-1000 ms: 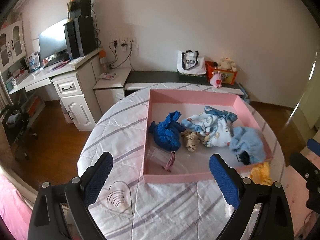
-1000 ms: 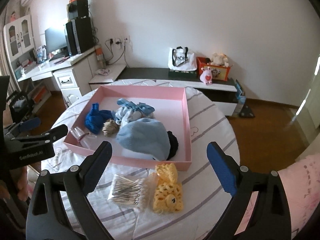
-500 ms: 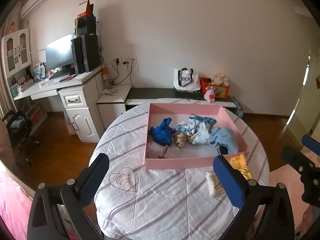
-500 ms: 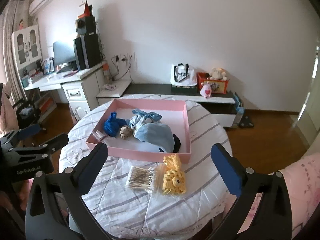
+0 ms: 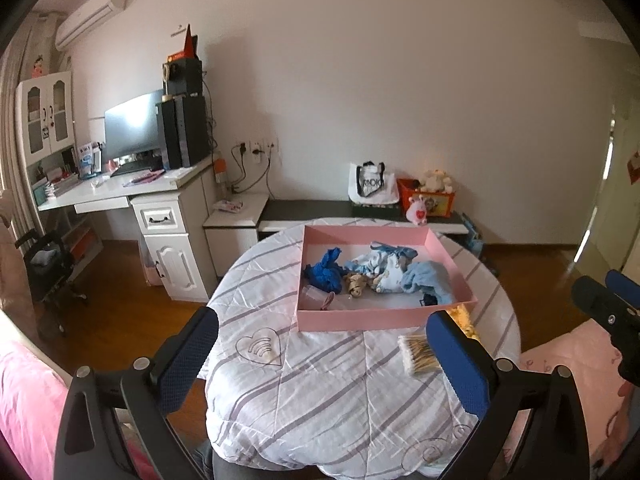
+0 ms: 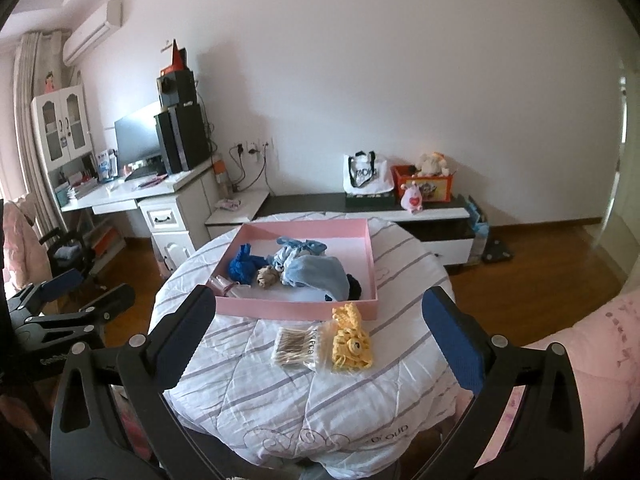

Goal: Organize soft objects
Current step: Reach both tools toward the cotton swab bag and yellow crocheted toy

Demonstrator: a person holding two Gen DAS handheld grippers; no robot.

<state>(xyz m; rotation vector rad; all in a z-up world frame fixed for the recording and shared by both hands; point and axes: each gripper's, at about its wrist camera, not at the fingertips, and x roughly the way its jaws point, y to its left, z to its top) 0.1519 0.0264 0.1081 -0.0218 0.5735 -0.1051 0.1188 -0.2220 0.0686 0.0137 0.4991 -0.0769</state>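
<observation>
Left gripper [image 5: 320, 344]: jaws wide apart, nothing between them; held back from the table edge, over the near side.
Right gripper [image 6: 316, 316]: jaws likewise wide apart and empty; also held off the table.
Table [image 6: 360, 396]: round, under a striped quilted cover.
Pink tray [image 6: 370, 256]: on the far half of the table; holds the sorted soft items.
In tray: dark blue cloth [image 6: 242, 266], printed baby garment [image 6: 296, 250], light blue hat [image 6: 320, 274], small tan item [image 6: 267, 276]; a dark piece at the hat's right edge and a clear item at the near left corner, too small to identify, possibly a bag.
Outside tray: yellow knitted piece [image 6: 350, 342] on the cover, just beside the tray's near wall; touching it on the left, a packet of cotton swabs [image 6: 294, 346].
Progress (judgement): mostly done; several soft things were already in the tray.
Remaining (judgement): the yellow knitted piece, perhaps also the swab packet; neither gripper was near them.
</observation>
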